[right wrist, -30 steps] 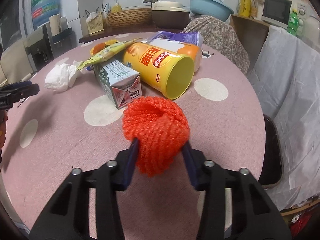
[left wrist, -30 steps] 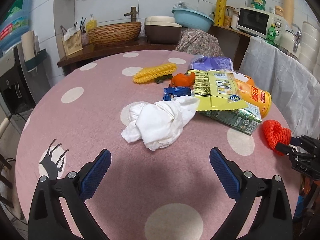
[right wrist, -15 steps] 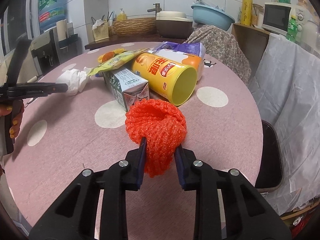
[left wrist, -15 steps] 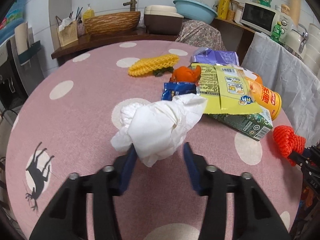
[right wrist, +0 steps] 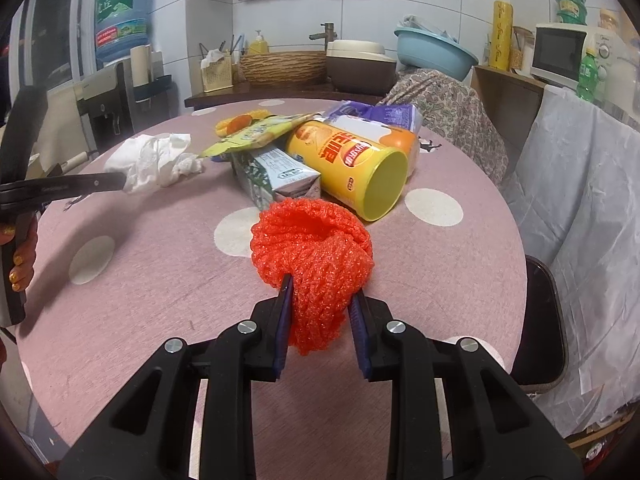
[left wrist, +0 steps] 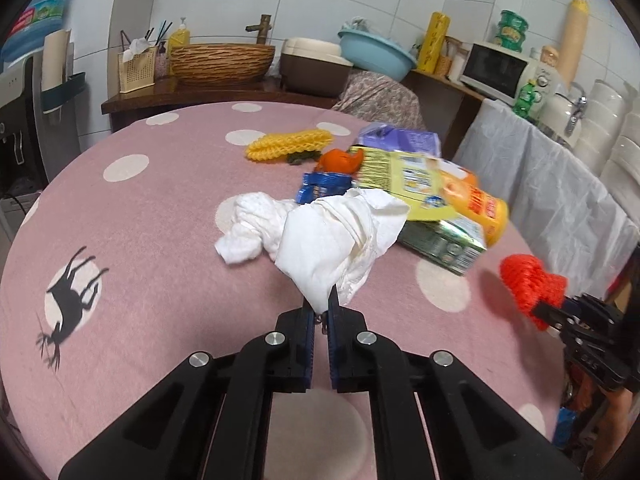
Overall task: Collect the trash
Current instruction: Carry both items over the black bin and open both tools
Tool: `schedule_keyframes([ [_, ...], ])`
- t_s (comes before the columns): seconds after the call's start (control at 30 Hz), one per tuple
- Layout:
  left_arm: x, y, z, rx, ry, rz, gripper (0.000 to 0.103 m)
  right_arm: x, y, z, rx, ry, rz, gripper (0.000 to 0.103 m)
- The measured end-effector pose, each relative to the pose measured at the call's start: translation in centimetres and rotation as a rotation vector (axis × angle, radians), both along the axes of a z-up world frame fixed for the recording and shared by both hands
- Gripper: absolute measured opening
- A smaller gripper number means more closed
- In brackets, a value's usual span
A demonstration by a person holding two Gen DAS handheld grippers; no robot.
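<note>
At the centre of the left wrist view, the left tongs (left wrist: 323,307) are clenched on the lower corner of a crumpled white tissue (left wrist: 336,248), whose bulk rises above the tips toward the middle of the frame. A second wad of white paper (left wrist: 250,232) lies just left of it on the pink polka-dot table (left wrist: 160,208).

In the right wrist view, the right tongs (right wrist: 320,292) grip a bunched red foam net (right wrist: 312,256) at lower centre, the net bulging above the blue pads (right wrist: 285,300).

Behind the net, toward the upper centre of that frame, the rest of the litter sits in a heap: a yellow chip canister (right wrist: 352,168) on its side with its open mouth facing the camera, a drink carton (right wrist: 276,176) touching its left flank, a yellow-green snack wrapper (right wrist: 256,136) draped over the carton, and a purple packet (right wrist: 376,114) behind.

In the left wrist view a yellow foam net (left wrist: 288,146), an orange peel (left wrist: 340,160) and a blue wrapper (left wrist: 324,186) lie at the heap's upper-left edge. A deer silhouette (left wrist: 70,304) marks the cloth at the left of that frame.
</note>
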State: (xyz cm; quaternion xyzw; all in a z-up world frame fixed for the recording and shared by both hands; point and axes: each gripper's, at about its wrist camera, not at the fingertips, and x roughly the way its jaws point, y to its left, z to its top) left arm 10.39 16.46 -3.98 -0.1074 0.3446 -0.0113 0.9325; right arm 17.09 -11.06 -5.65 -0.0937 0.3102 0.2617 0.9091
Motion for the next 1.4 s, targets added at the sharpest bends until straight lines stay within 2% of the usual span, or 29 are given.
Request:
schedule_keyframes([
  [0.23, -2.5, -3.6, 0.6, 0.009, -0.035, -0.064, 0.006, -1.9, 0.1, -0.1, 0.019, -0.013, 0.038, 0.027],
  [0.5, -0.1, -9.4, 1.4, 0.024, -0.062, -0.201, 0.006, -2.9, -2.6, 0.6, 0.079, -0.045, -0.007, 0.026],
  [0.63, 2.5, -13.5, 1.8, 0.054, -0.059, -0.307, 0.006, -2.4, -5.8, 1.3, 0.103, -0.063, -0.075, 0.026],
  [0.83, 6.9, -20.8, 2.4, 0.121, -0.048, -0.458, 0.006, -0.5, -12.6, 1.8, 0.106, -0.087, -0.238, 0.026],
  [0.93, 9.1, -24.6, 2.8, 0.124, -0.032, -0.536, 0.006, 0.9, -16.3, 1.7, 0.094, -0.085, -0.326, 0.026],
  [1.03, 11.2, -29.3, 3.2, 0.171, -0.039, -0.598, 0.006, 2.8, -19.5, 1.1, 0.073, -0.066, -0.406, 0.026],
  [1.17, 14.9, -34.8, 2.3, 0.185, 0.017, -0.644, 0.006, 5.6, -23.0, -0.7, 0.067, -0.007, -0.482, 0.026],
  [1.3, 19.1, -39.1, -0.3, 0.180, 0.149, -0.659, 0.006, 8.6, -25.6, -4.3, 0.056, 0.084, -0.535, 0.026],
  [1.4, 21.6, -41.4, -2.4, 0.193, 0.214, -0.640, 0.006, 10.8, -26.9, -7.0, 0.060, 0.151, -0.559, 0.026],
])
